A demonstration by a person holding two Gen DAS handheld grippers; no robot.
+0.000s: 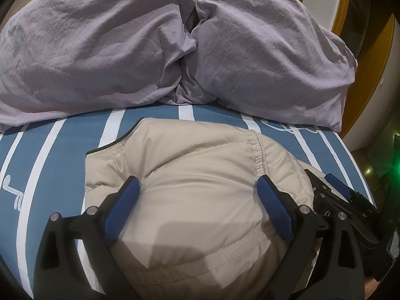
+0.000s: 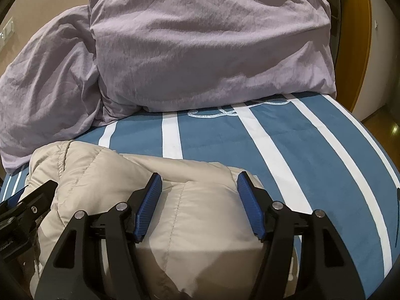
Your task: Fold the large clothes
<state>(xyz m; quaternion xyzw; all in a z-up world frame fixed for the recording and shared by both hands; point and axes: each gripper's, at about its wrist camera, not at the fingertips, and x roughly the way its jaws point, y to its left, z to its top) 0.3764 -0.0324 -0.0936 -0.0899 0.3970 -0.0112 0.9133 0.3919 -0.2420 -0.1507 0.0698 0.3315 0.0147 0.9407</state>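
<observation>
A beige padded jacket (image 1: 190, 175) lies folded into a compact bundle on the blue and white striped bed sheet (image 1: 62, 135). My left gripper (image 1: 198, 183) is open, its blue pads (image 1: 125, 200) spread wide over the bundle's left part. My right gripper (image 2: 198, 180) is open over the bundle's right end (image 2: 180, 200). The right gripper shows at the right edge of the left wrist view (image 1: 335, 190). The left gripper shows at the left edge of the right wrist view (image 2: 22, 207). Neither gripper pinches fabric.
Two lilac pillows (image 1: 100, 50) (image 2: 212, 45) lie at the head of the bed behind the jacket. The sheet (image 2: 300, 145) stretches out to the right of the bundle. A wooden frame (image 1: 362, 75) and floor lie past the bed's right edge.
</observation>
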